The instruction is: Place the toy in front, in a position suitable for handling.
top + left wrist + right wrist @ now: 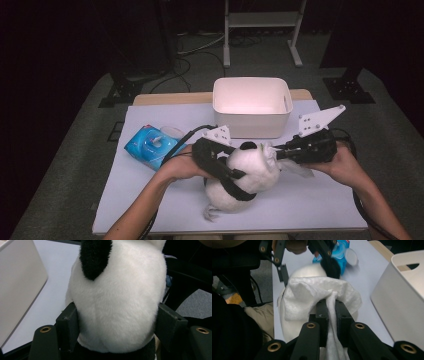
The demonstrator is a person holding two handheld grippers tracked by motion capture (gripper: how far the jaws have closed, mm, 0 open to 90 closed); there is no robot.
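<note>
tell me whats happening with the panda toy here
A person is wiping a plush panda on the table. The left gripper clamps the panda's white head on both sides, while the right gripper pinches a white wipe laid against it. A blue wipe pack and a white bin sit behind.

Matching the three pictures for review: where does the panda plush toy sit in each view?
High view: the panda plush toy stands at centre bottom, between both grippers.
Left gripper view: its white back takes up the middle, clamped by the jaws.
Right gripper view: its head shows at upper centre, behind the white wipe.
Shared landmark: the white bin, at the left edge and at the right.
</note>
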